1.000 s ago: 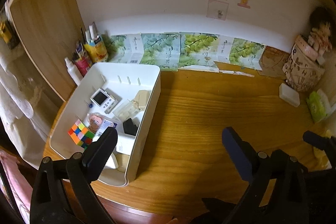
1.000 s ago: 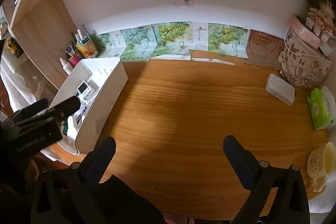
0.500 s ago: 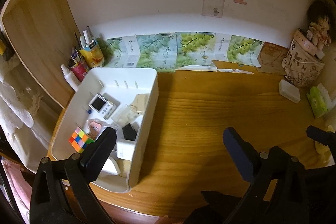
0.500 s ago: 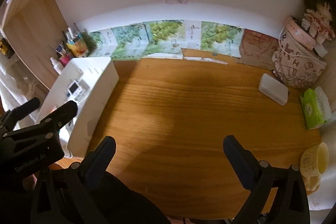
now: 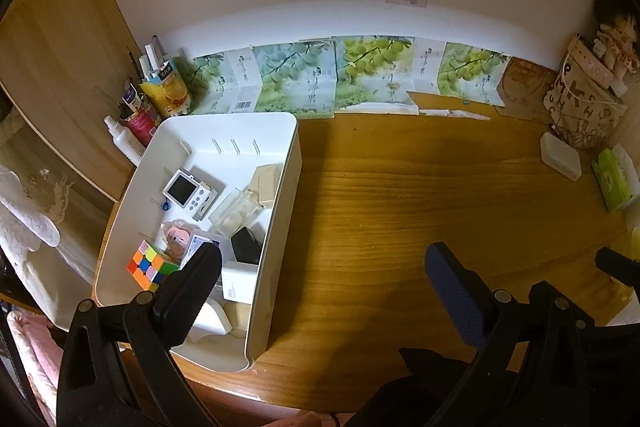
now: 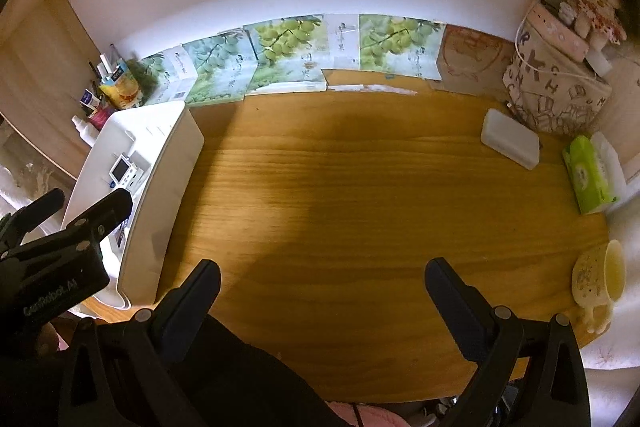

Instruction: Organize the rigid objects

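A white plastic bin [image 5: 280, 195] stands at the desk's left end, also seen as bin [image 6: 160, 187] in the right wrist view. Inside lie a colourful puzzle cube [image 5: 149, 265], a small white device with a screen [image 5: 186, 189], a pink figure [image 5: 176, 237], a black block [image 5: 245, 247], a clear case [image 5: 236, 211], a beige piece [image 5: 266, 183] and white boxes [image 5: 239, 285]. My left gripper [image 5: 322, 267] hangs open over the bin's near right corner, holding nothing. My right gripper [image 6: 322, 277] hovers open and empty above the bare wooden desk [image 6: 340, 187].
Grape-print cartons [image 6: 288, 55] line the back wall. Bottles and pens [image 5: 148, 99] crowd the back left corner. At the right are a white case [image 6: 510, 139], a green tissue pack [image 6: 588, 175], a patterned bag with a doll [image 6: 560, 79] and a cream mug [image 6: 600, 279].
Both grippers have pulled back and risen slightly, so the bin and desk look smaller and farther. Both stay open; nothing was picked up or put down.
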`<move>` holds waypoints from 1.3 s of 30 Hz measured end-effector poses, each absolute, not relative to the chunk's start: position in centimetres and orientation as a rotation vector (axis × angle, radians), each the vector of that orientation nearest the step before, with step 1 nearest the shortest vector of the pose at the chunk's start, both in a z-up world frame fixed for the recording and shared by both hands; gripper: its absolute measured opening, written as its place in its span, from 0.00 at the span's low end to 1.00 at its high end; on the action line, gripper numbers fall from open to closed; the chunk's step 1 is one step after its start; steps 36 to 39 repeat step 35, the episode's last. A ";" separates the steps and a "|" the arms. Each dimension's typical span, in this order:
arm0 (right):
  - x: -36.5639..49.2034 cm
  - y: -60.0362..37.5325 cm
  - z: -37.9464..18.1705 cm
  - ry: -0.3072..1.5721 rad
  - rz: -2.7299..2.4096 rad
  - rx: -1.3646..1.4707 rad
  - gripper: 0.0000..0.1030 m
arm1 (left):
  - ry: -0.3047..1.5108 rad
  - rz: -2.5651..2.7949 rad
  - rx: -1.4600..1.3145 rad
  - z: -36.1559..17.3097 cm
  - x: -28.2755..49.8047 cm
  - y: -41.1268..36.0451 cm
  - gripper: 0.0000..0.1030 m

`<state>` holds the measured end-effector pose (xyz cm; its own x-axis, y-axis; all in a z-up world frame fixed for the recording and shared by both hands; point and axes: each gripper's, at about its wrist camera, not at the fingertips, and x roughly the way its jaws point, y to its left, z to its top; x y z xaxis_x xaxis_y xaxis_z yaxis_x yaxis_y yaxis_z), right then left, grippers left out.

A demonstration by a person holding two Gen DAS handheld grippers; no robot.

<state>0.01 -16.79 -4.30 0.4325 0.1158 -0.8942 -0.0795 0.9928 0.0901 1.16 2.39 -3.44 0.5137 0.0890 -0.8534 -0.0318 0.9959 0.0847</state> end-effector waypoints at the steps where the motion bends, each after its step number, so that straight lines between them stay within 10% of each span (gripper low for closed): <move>1: 0.0 -16.9 -4.3 1.119 0.116 0.039 0.99 | 1.030 0.077 0.060 -3.5 1.2 2.4 0.99; 39: 0.5 -16.4 -5.4 1.171 0.132 0.033 0.99 | 1.026 0.129 0.063 -3.3 0.9 3.2 0.98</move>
